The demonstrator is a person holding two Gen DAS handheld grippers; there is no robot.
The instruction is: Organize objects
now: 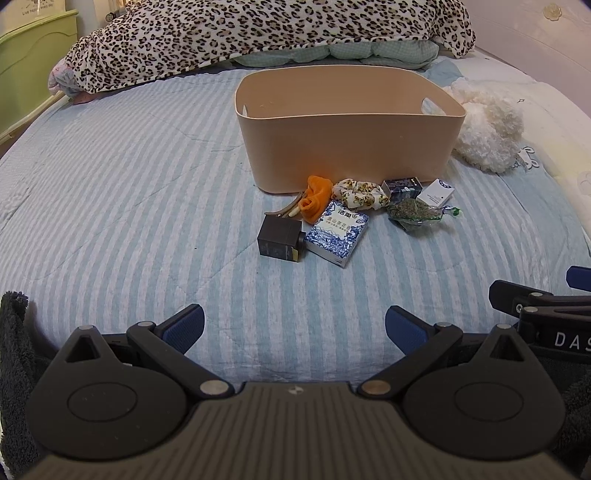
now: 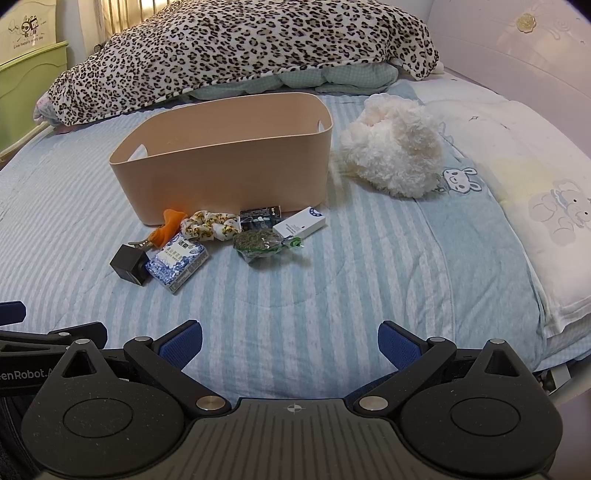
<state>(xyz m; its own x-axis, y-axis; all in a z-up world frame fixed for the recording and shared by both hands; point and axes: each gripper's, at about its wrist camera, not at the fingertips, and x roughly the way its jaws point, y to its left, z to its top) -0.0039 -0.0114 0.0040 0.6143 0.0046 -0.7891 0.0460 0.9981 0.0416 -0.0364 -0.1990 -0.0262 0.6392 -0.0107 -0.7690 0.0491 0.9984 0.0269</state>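
A beige bin (image 1: 347, 147) (image 2: 221, 173) stands on the striped bed. In front of it lie a black box (image 1: 279, 238) (image 2: 127, 264), a blue-and-white box (image 1: 338, 232) (image 2: 177, 264), an orange cloth (image 1: 316, 197) (image 2: 168, 225), a floral scrunchie (image 1: 360, 194) (image 2: 210, 225), a green bag (image 1: 415, 213) (image 2: 260, 242), a dark box (image 1: 402, 184) (image 2: 260, 214) and a white box (image 1: 436, 192) (image 2: 300, 223). My left gripper (image 1: 294, 326) is open and empty, well short of them. My right gripper (image 2: 290, 341) is open and empty too.
A leopard-print blanket (image 1: 258, 33) (image 2: 240, 48) lies at the back of the bed. A white plush toy (image 1: 487, 125) (image 2: 395, 147) lies right of the bin. A pillow (image 2: 524, 184) is at the right. A green cabinet (image 1: 33, 62) stands at the left.
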